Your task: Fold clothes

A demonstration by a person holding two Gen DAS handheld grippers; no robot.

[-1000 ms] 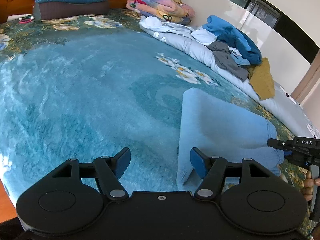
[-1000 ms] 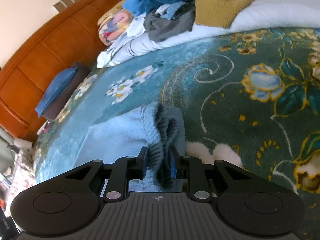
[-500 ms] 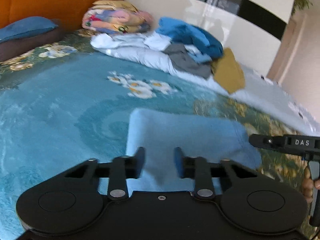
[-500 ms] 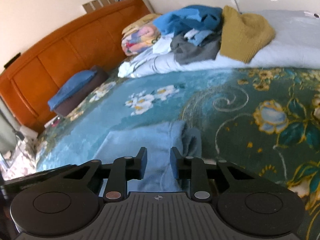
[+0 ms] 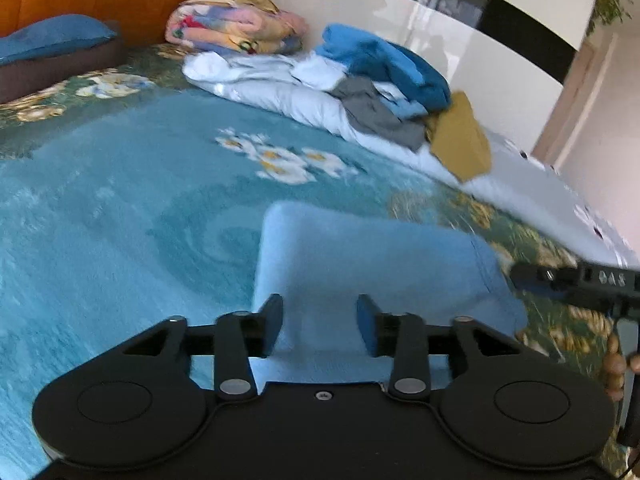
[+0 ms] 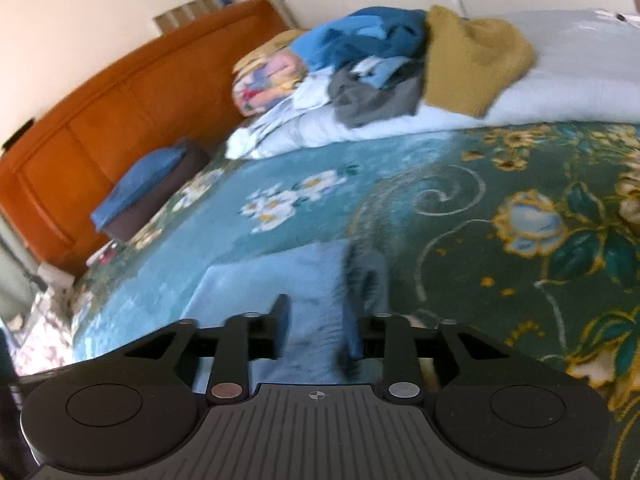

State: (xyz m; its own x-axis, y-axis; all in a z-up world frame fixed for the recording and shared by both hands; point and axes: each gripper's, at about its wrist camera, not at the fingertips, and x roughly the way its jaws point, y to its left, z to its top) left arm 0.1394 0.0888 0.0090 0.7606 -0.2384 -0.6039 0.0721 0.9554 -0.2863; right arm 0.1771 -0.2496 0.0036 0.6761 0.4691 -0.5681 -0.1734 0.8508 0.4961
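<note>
Both claws, left claw (image 5: 319,326) and right claw (image 6: 316,330), are spread and gripping nothing above the folded light-blue garment (image 5: 372,268), which lies flat on the bed (image 5: 120,208) near its foot-side edge.

1. my left wrist camera sits just behind the left gripper (image 5: 319,326) and looks forward along its fingers, low over the teal bedspread (image 5: 120,216), angled toward the pile of clothes (image 5: 384,92) and the white wardrobe wall beyond.
2. my right wrist camera sits the same way behind the right gripper (image 6: 316,330), low and close to the bedspread (image 6: 500,184), tilted toward the orange headboard (image 6: 132,120).
3. both views share the folded light blue garment (image 5: 360,260) (image 6: 280,280) right at the fingers, the clothes pile (image 6: 400,60) and the blue pillow (image 5: 52,38) (image 6: 140,184).
4. the left view catches my right tool at its right edge.
</note>
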